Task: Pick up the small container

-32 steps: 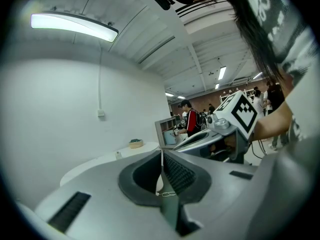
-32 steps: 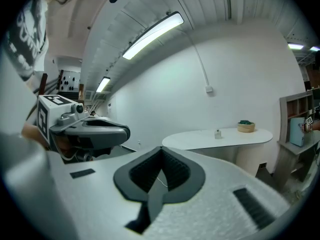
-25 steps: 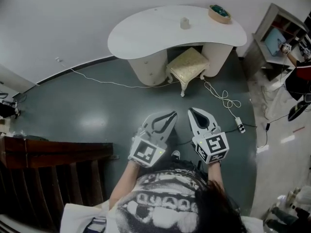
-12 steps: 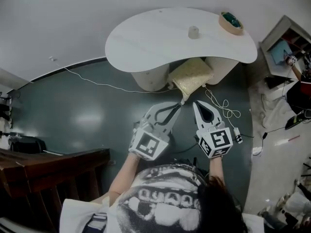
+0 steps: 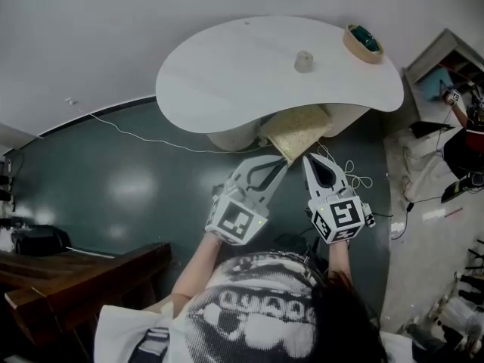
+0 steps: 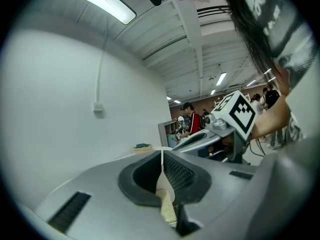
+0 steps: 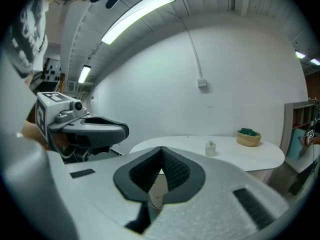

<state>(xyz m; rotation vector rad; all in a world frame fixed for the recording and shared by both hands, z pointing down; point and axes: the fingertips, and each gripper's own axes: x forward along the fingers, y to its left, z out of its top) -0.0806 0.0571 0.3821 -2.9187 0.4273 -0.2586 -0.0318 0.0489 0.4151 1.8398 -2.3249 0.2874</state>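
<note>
A small pale container (image 5: 303, 60) with a narrow top stands upright on the white curved table (image 5: 227, 74); in the right gripper view the container (image 7: 210, 148) shows right of centre on the tabletop (image 7: 260, 156). Both grippers hang in the air well short of the table, above the floor. My left gripper (image 5: 281, 162) is shut with nothing in it, its tips touching in the left gripper view (image 6: 161, 154). My right gripper (image 5: 311, 159) is shut and empty too, its jaws meeting at the tip (image 7: 161, 150).
A round woven bowl (image 5: 362, 42) with green contents sits at the table's far right end. A cushioned stool (image 5: 297, 132) is tucked under the table. A cable (image 5: 349, 174) lies on the dark floor. Shelves (image 5: 446, 74) stand at the right; wooden furniture (image 5: 76, 278) at lower left.
The person has walked toward the table: it sits nearer and larger, and the stool has slid partly under it. Both grippers stayed shut and side by side.
</note>
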